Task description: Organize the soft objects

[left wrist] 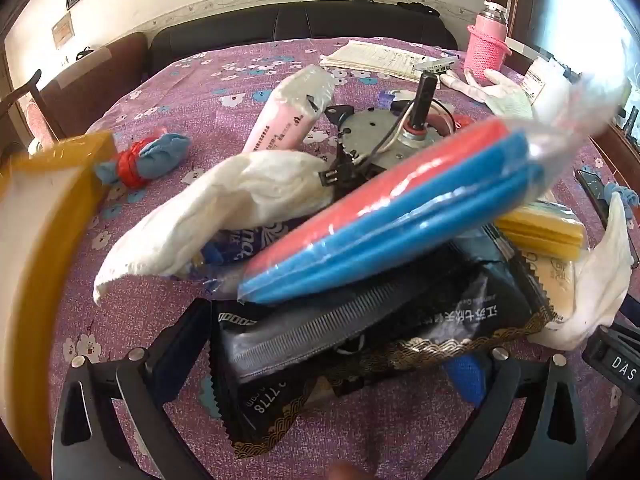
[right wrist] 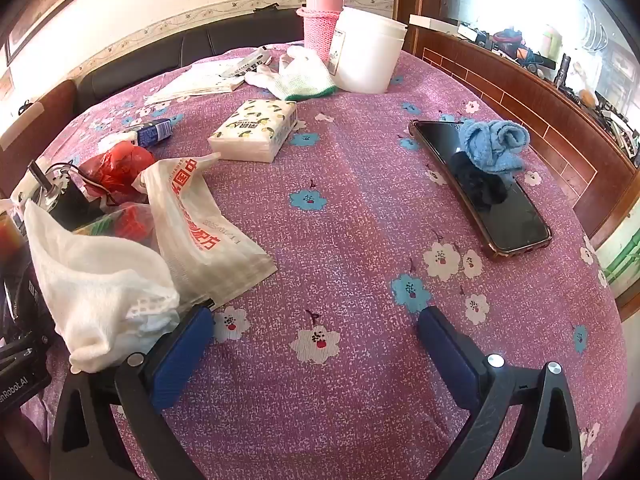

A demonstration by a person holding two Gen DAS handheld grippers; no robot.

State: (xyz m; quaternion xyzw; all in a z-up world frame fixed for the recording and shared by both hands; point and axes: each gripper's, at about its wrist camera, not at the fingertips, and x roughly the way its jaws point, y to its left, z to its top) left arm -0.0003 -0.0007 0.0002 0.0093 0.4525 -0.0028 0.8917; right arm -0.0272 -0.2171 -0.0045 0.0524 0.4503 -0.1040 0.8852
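Crumpled white cloth (right wrist: 100,292), limp, draped

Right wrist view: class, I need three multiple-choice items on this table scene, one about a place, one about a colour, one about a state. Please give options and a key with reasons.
1. Where does the blue cloth lie?
A. on the phone
B. on the tissue pack
C. inside the white tub

2. What colour is the knitted sleeve on the flask?
A. green
B. pink
C. yellow

3. How does the right hand-held gripper stand?
A. shut on the phone
B. shut on the white cloth
C. open, with nothing between its fingers

Key: 1 A, the cloth sits on the dark screen's far end. 2 B, the sleeve around the flask is pink. 3 C, both blue fingers stand wide apart over bare tablecloth.
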